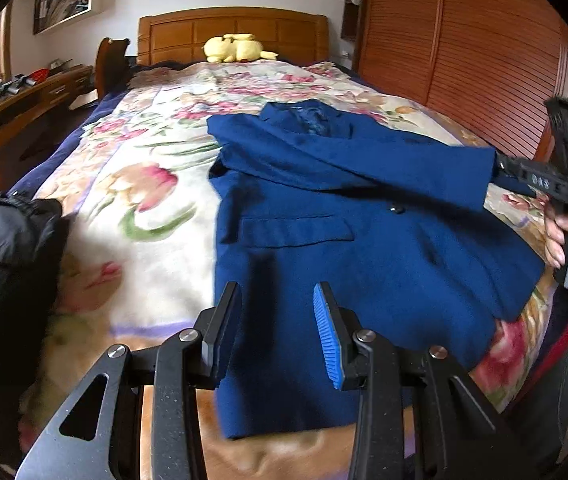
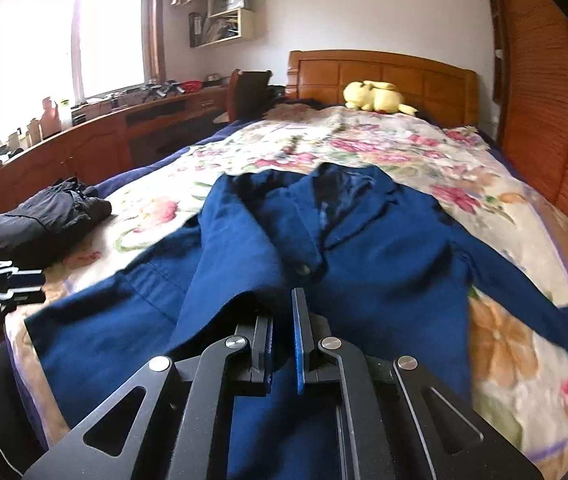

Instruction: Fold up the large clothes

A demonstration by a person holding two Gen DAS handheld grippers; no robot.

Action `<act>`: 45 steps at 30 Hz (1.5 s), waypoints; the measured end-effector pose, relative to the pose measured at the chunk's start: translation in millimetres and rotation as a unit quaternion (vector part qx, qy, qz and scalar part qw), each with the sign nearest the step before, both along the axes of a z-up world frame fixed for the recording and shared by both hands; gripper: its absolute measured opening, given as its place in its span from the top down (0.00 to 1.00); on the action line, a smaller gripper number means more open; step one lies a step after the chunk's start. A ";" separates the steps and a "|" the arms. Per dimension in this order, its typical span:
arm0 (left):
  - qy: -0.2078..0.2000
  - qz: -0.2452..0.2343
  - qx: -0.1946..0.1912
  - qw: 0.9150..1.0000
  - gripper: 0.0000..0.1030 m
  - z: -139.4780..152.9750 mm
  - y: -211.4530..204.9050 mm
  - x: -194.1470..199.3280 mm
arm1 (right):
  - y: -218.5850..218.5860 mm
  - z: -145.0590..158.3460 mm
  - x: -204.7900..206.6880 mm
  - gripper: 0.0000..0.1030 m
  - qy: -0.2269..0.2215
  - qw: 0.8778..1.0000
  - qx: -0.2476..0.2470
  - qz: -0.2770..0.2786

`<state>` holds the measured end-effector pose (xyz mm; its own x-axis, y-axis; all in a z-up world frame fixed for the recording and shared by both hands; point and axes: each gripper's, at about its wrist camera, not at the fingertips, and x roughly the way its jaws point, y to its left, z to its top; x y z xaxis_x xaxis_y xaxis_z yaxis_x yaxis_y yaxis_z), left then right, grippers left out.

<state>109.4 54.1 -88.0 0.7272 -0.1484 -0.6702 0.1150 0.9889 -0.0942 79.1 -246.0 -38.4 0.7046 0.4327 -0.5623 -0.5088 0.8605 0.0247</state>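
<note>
Floral bedspread [image 1: 156,184] under a blue coat [image 1: 363,248].
Right gripper [image 2: 284,344] pinches its sleeve [image 1: 363,160] for folding; left gripper [image 1: 278,328] fingers open.

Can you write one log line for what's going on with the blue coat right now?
left tool: open, empty | right tool: shut on sleeve, pulling it across blue coat | other sleeve: unfolded
</note>
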 end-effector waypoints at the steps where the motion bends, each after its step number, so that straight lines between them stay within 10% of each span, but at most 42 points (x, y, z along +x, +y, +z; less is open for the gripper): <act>1: -0.001 -0.005 -0.002 1.000 0.63 0.4 -4.9 3.9 | -3.0 -0.5 -1.6 0.93 0.003 1.000 -0.006 -0.009; 18: -0.014 -0.046 -0.003 0.999 0.63 5.6 -55.9 40.8 | -30.4 -31.8 -6.5 0.93 0.064 0.996 -0.035 -0.054; 23: -0.015 -0.051 -0.005 0.999 0.63 5.0 -63.2 41.4 | -9.1 -42.0 -0.5 0.55 0.070 0.996 -0.042 -0.040; 45: -0.013 -0.077 0.004 0.997 0.63 0.6 -97.8 33.1 | 33.5 -76.2 17.0 0.54 0.128 0.986 -0.101 0.032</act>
